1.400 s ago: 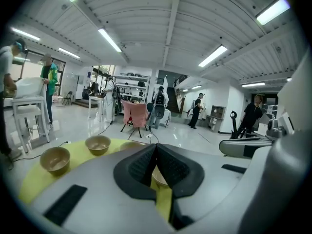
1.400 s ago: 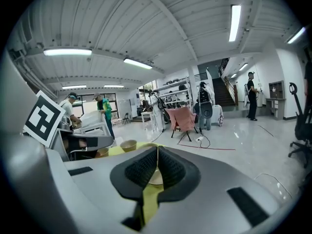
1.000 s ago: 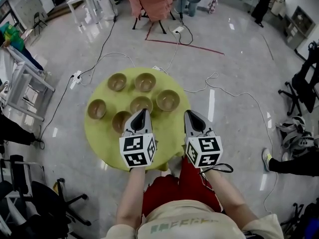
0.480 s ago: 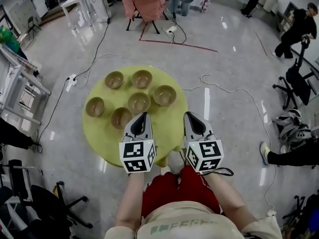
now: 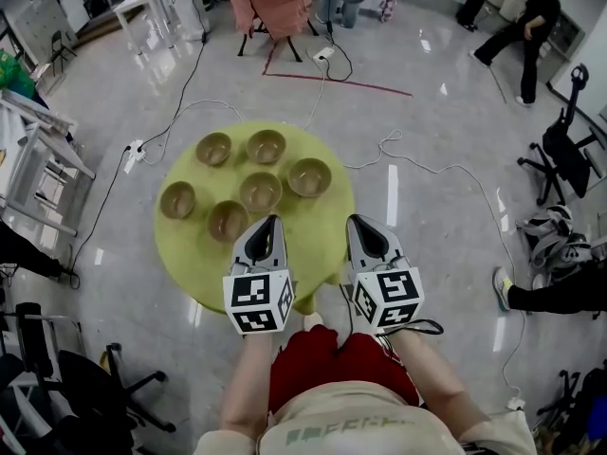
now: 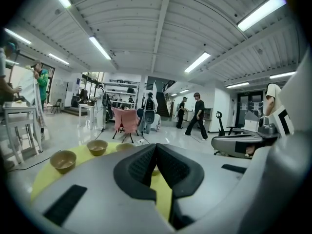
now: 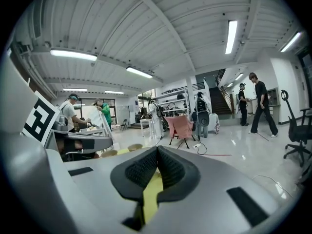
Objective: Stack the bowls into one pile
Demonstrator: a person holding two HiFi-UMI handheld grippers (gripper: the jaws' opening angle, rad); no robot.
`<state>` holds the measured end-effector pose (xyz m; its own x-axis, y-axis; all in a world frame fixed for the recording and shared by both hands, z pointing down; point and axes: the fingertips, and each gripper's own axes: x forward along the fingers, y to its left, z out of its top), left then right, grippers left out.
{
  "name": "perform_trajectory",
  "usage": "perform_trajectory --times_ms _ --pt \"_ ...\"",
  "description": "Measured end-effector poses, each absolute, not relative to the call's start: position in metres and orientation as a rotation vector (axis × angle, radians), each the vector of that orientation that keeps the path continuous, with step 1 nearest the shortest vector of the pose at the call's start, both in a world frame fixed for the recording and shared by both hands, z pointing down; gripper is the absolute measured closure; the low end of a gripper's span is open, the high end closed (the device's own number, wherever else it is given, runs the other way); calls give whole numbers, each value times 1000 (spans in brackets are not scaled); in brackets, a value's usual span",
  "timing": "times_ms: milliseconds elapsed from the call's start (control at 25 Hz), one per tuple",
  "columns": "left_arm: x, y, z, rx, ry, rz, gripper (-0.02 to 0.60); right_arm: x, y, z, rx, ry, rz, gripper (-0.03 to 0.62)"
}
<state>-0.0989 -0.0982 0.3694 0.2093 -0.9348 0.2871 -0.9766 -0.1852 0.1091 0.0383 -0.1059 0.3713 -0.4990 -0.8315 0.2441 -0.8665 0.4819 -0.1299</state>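
Round yellow-green table (image 5: 313, 226), six brown bowls (image 5: 260, 191) unstacked on it, grey floor (image 5: 436, 159)

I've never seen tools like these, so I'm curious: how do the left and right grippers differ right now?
The left gripper hangs over the table; the right gripper hangs at its right rim. A bowl sits just beside the left gripper's tip; none is near the right gripper. Both are shut and empty.

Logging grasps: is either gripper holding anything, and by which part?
Nothing is held: the left gripper and the right gripper both have their jaws together, with nothing between them.
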Motion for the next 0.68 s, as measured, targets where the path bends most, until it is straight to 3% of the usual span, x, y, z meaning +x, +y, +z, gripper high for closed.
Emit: perform_trajectory --times_ms 680 --pt "-73 -74 367 2169 -1872 225 558 59 -92 373 1380 -2649 355 559"
